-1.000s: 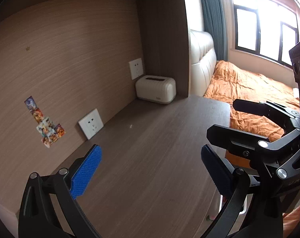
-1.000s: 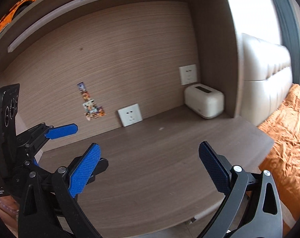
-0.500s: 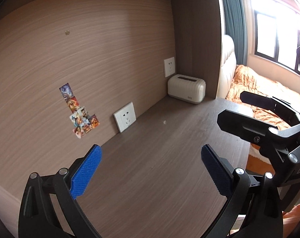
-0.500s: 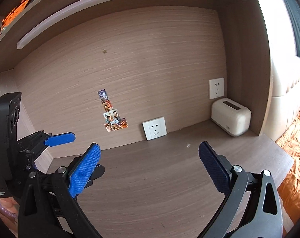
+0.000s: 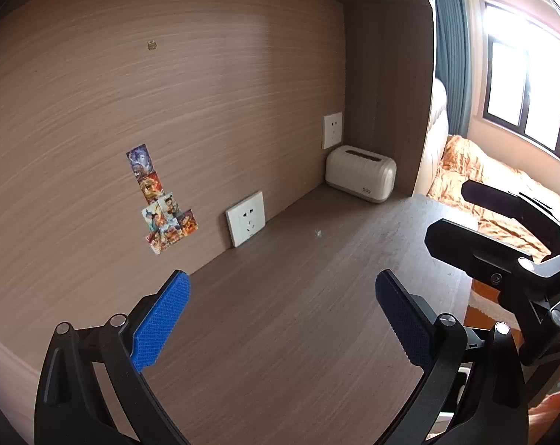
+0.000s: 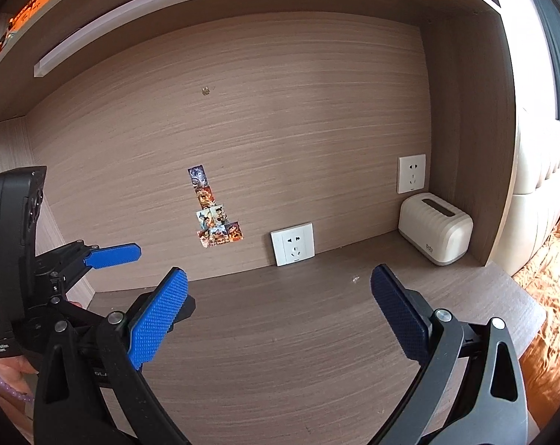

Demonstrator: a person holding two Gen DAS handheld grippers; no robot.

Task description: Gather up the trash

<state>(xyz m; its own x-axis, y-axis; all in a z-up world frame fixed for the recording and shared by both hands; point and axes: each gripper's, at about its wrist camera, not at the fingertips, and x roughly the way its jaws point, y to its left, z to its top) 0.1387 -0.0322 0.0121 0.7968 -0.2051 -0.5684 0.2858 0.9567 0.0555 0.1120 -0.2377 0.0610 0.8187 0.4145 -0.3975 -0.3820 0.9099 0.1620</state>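
— Both views swung left since the earlier frame; our left tool (image 5: 280,322) and right tool (image 6: 278,311) hung spread apart, holding nothing.

— Trash?

— We saw one white scrap (image 6: 355,279) on the tabletop (image 6: 298,352) near the tissue box (image 6: 434,233).

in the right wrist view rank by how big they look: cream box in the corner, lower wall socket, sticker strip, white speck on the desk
1. cream box
2. sticker strip and lower wall socket, too alike to rank
3. white speck

Wooden desk (image 5: 280,315); cream tissue box (image 5: 361,174) in back corner; two wall sockets (image 6: 292,244); picture stickers (image 5: 161,200) on panel.
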